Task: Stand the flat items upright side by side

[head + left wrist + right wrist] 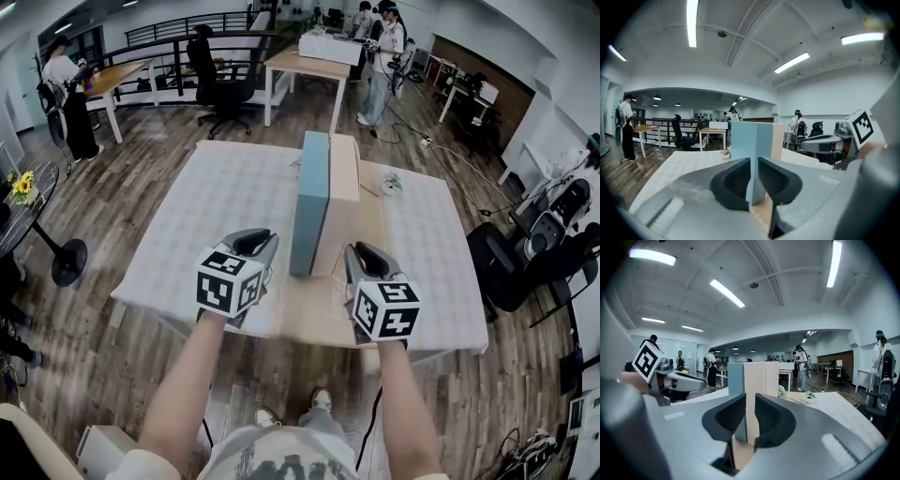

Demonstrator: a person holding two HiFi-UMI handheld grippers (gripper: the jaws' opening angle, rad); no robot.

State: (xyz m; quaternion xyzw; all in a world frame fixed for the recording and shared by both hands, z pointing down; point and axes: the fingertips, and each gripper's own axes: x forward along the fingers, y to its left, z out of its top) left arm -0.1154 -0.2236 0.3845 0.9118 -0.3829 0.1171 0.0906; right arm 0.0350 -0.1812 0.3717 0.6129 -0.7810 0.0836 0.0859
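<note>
Two flat slabs stand upright and touching, side by side, in the middle of the table [216, 216]: a light blue one [309, 202] on the left and a beige one [344, 197] on the right. My left gripper [266, 238] hovers just left of their near ends, my right gripper [359, 251] just right of them. Neither touches a slab. In the left gripper view the jaws [754, 164] stand a narrow slit apart and empty, with the blue slab [745, 140] ahead. The right gripper [750, 401] is the same, facing the beige slab [759, 378].
A small potted plant [392, 183] sits on the table to the right of the slabs. A black office chair [525, 262] stands off the table's right side, a round black table with yellow flowers [23, 187] to the left. Desks and people are farther back.
</note>
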